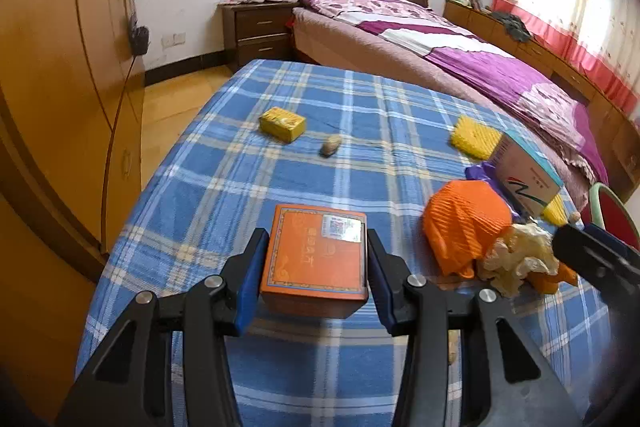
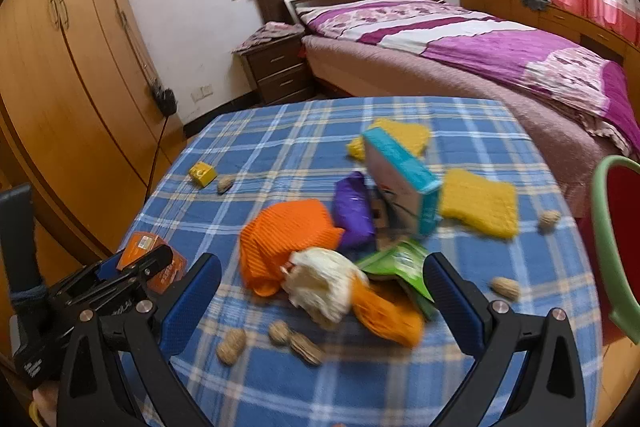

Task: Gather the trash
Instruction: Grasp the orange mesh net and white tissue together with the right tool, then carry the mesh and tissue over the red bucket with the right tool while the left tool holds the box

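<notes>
Left tool straddling the orange box on the table, fingers apart (barely); best squeezed squarely across its sides. Right tool spread wide over the crumpled wrapper. Farther off, peanut.

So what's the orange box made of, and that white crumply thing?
The orange box looks like glossy printed cardboard: sharp folded edges, a sticker on its lid, light glinting off it. The white crumpled wad seems to be thin crinkly plastic or paper, going by its soft wrinkles; blur leaves that open.
</notes>
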Available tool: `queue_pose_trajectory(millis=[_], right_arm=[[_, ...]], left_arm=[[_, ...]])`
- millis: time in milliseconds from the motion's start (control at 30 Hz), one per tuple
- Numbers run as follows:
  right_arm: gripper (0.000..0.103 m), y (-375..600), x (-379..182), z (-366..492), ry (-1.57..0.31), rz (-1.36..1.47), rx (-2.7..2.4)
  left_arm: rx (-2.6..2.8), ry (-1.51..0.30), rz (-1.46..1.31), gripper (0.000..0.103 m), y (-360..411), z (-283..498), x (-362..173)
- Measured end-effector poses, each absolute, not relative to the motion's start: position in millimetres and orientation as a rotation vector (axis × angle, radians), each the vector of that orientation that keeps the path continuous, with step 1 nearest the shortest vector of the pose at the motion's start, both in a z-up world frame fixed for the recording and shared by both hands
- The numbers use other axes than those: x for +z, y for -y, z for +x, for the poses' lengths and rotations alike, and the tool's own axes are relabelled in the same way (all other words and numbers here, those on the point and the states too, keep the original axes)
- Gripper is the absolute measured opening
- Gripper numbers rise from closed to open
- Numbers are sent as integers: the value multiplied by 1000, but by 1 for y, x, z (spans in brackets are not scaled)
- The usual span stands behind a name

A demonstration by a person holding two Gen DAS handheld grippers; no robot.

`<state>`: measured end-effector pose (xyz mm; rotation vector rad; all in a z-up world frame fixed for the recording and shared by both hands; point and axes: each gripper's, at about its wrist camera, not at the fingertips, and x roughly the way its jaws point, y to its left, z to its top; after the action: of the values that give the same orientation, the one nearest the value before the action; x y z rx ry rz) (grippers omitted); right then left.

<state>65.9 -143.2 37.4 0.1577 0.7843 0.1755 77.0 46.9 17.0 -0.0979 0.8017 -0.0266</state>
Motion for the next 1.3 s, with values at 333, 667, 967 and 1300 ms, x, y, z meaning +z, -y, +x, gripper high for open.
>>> queue_pose_trajectory(millis=[333,667,967,1300], right_arm=[[95,111,11,105,-891,108,221],[61,105,-11,122,-970,109,240],[37,103,-15,128,-1000,97,264],[35,111,13,107,-897,154,320]], left_arm=[[17,-796,-127,49,-69,78,17],[48,-807,-155,49,-80,80,10],[44,-814,-165,49,-81,78,8],[39,-810,-174,49,-78,74,14]])
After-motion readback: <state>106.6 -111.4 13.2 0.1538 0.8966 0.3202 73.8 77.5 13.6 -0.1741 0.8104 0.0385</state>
